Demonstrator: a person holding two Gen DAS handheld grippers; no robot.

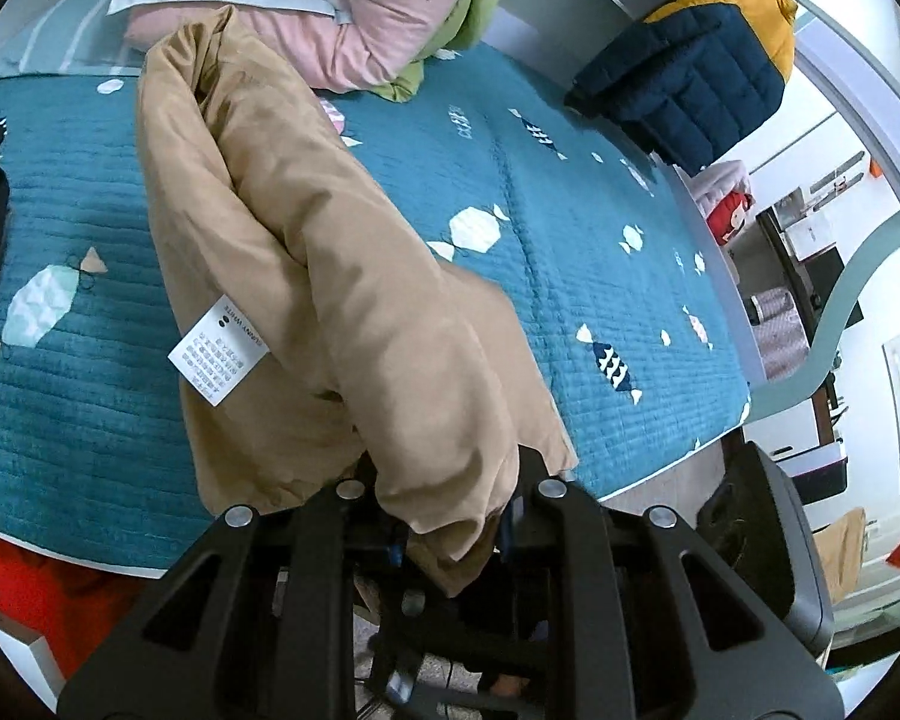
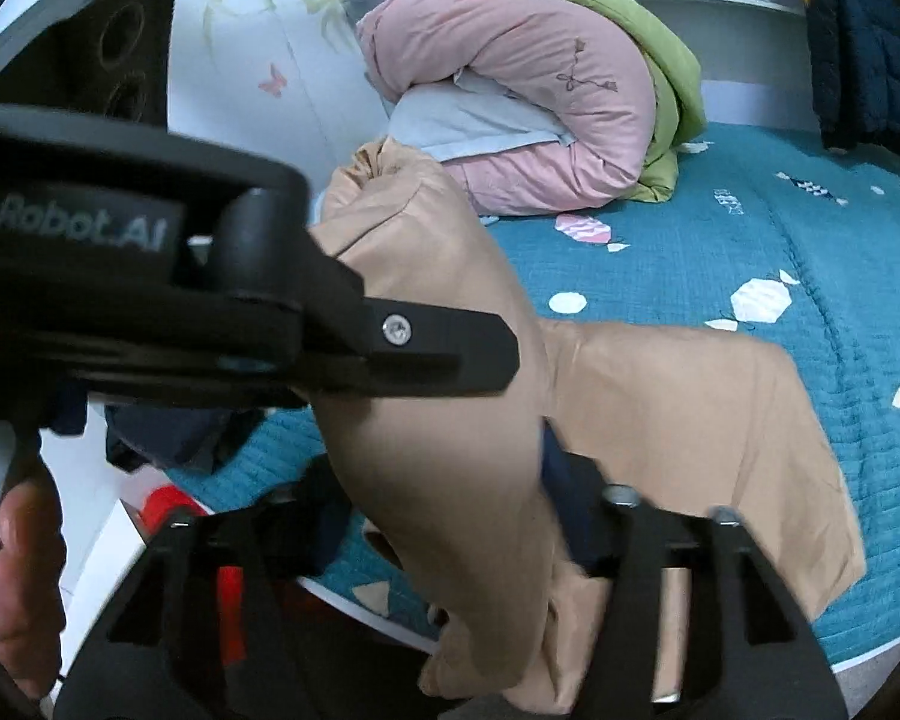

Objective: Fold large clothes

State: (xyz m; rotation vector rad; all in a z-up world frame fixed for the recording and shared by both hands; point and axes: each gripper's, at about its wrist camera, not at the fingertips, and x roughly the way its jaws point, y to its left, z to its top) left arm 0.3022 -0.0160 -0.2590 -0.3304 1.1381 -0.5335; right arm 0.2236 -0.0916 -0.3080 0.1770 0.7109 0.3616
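A large tan garment [image 1: 306,252] lies lengthwise across the teal quilted bed [image 1: 600,276], its white care label [image 1: 217,348] showing. My left gripper [image 1: 450,516] is shut on the garment's near end at the bed's front edge. In the right wrist view the same tan garment [image 2: 660,408] drapes over the bed [image 2: 810,252]. My right gripper [image 2: 480,540] is shut on a bunched fold of it. The left gripper [image 2: 438,348] crosses this view from the left, pinching the cloth just above.
A rolled pink and green duvet [image 2: 546,96] lies at the bed's head. A navy and yellow puffer jacket [image 1: 702,72] sits at the far bed corner. Dark clothes [image 2: 174,438] and a red item [image 1: 36,588] lie at the left edge. Furniture [image 1: 810,276] stands beyond the bed.
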